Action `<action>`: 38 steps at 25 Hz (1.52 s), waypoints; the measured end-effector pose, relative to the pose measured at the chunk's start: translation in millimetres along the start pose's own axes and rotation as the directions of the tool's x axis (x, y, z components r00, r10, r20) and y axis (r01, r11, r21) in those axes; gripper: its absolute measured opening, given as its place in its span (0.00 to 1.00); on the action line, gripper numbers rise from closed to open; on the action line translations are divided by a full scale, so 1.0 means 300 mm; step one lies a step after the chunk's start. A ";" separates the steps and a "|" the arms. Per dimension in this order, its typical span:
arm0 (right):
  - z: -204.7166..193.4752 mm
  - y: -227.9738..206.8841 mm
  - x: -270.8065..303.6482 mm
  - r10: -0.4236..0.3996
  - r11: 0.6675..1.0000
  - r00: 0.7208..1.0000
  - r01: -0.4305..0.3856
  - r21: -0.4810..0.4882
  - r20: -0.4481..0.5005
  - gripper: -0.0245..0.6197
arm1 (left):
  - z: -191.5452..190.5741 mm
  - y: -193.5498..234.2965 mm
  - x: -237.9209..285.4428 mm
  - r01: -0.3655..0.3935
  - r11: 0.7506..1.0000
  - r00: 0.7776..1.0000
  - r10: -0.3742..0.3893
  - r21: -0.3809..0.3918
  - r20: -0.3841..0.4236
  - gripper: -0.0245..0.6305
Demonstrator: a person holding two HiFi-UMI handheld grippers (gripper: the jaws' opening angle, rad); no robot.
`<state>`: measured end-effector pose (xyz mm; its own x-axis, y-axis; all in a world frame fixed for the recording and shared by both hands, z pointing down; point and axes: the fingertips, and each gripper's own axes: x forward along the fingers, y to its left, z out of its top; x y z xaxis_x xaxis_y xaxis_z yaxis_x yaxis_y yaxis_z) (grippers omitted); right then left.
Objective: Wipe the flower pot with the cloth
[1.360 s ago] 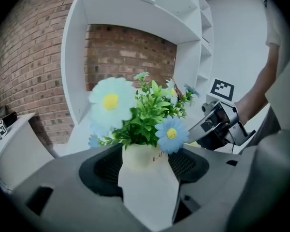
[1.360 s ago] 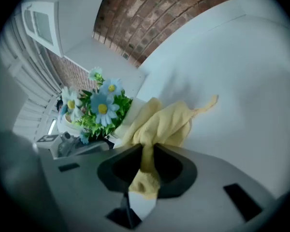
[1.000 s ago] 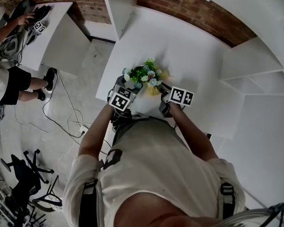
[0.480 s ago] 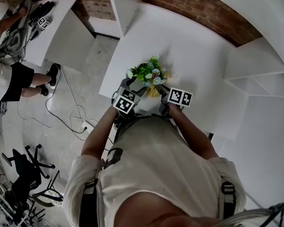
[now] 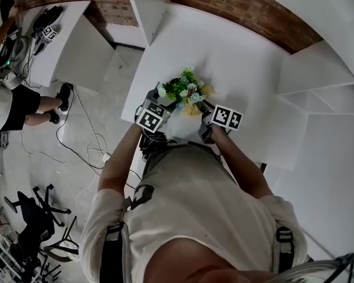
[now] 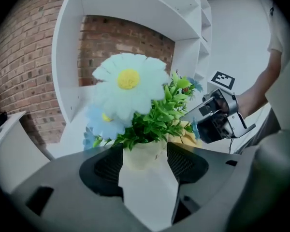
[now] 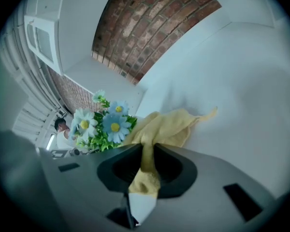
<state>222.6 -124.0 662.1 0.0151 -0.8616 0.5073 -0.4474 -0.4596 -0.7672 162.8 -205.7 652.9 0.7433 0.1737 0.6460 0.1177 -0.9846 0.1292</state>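
**A:** Identify the type of place.

**B:** A lab-style workroom, not a home.

**A:** State the evidence.

**B:** Four items:
1. A bare brick wall (image 5: 236,7) runs behind a plain white desk (image 5: 236,69) and white shelves (image 5: 318,81).
2. A second desk (image 5: 62,52) at the left carries a gripper with a square marker (image 5: 47,33). Another person (image 5: 12,99) is beside that desk.
3. Loose cables (image 5: 85,137) and a power strip (image 5: 104,157) lie on the grey floor (image 5: 100,87).
4. A black office chair (image 5: 32,217) stands at the lower left.

cloth (image 7: 164,127): soft yellow fabric | flower pot (image 6: 142,154): smooth, matt | table (image 5: 236,58): smooth white matt | wall (image 5: 242,7): rough brick
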 end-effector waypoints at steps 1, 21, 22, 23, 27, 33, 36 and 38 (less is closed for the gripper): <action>-0.002 -0.005 0.002 -0.004 1.000 1.000 0.004 0.004 0.001 0.17 | 0.004 -0.009 0.001 -0.003 1.000 1.000 0.003 -0.008 0.007 0.48; -0.009 -0.032 -0.015 -0.007 1.000 1.000 0.007 0.008 -0.024 0.17 | 0.049 -0.008 -0.002 0.077 0.993 0.997 -0.074 0.093 -0.037 0.50; -0.007 -0.032 -0.015 -0.006 1.000 1.000 0.006 0.006 -0.027 0.17 | 0.052 -0.010 0.007 0.083 0.992 0.996 -0.080 0.091 -0.040 0.50; -0.007 -0.031 -0.013 -0.003 1.000 1.000 0.003 0.007 -0.031 0.17 | 0.052 -0.013 0.014 0.086 0.993 0.996 -0.083 0.083 -0.040 0.50; -0.014 -0.025 -0.004 0.004 1.000 0.999 -0.003 0.018 -0.047 0.17 | 0.050 -0.033 0.024 0.065 0.996 0.998 -0.065 0.055 -0.014 0.50; -0.050 -0.036 0.011 -0.001 1.000 0.997 0.001 0.008 -0.078 0.17 | 0.037 -0.071 0.027 0.042 0.999 0.999 -0.042 0.031 0.008 0.50; -0.074 -0.034 0.013 0.001 1.000 0.995 0.000 0.006 -0.095 0.17 | 0.027 -0.087 0.015 0.045 0.999 0.999 -0.045 0.010 0.007 0.50; -0.090 -0.034 0.020 0.008 1.000 0.994 -0.007 0.005 -0.109 0.17 | 0.021 -0.089 0.007 0.040 0.999 0.999 -0.040 -0.008 0.010 0.50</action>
<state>203.0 -118.8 683.5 -0.0861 -0.8364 0.5414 -0.4431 -0.4546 -0.7727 165.4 -179.3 646.0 0.7443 0.2129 0.6330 0.1426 -0.9766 0.1608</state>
